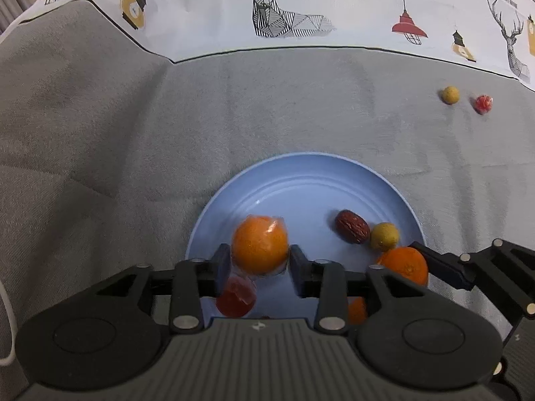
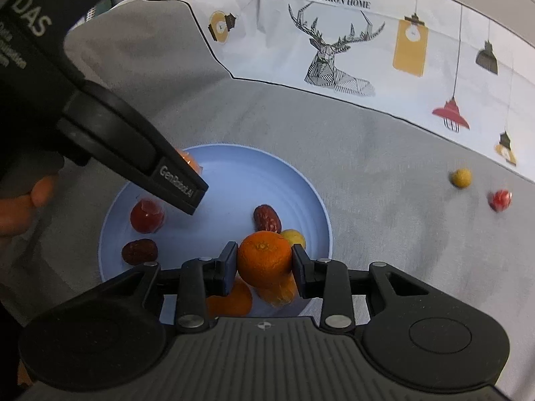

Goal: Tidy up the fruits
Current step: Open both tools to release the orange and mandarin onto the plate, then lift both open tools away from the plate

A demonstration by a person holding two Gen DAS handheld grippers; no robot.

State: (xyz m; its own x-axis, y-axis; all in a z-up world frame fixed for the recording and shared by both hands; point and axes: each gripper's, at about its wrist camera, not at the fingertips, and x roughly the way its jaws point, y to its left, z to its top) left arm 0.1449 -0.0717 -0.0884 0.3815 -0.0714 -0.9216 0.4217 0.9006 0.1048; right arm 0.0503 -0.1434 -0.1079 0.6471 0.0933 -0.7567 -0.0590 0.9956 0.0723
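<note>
Oranges (image 1: 260,245) (image 2: 264,258) sit between each gripper's fingers (image 1: 222,264) (image 2: 228,267) above the blue plate (image 1: 301,183).

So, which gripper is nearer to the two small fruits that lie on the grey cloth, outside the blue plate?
Right. The right gripper is over the plate's side that faces the yellow ball and red fruit; the left gripper is over the plate's far side.

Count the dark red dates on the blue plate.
2. The first date lies near the middle of the plate, beside a small yellow fruit. The second date lies by the plate's near-left rim. More may be hidden from view.
</note>
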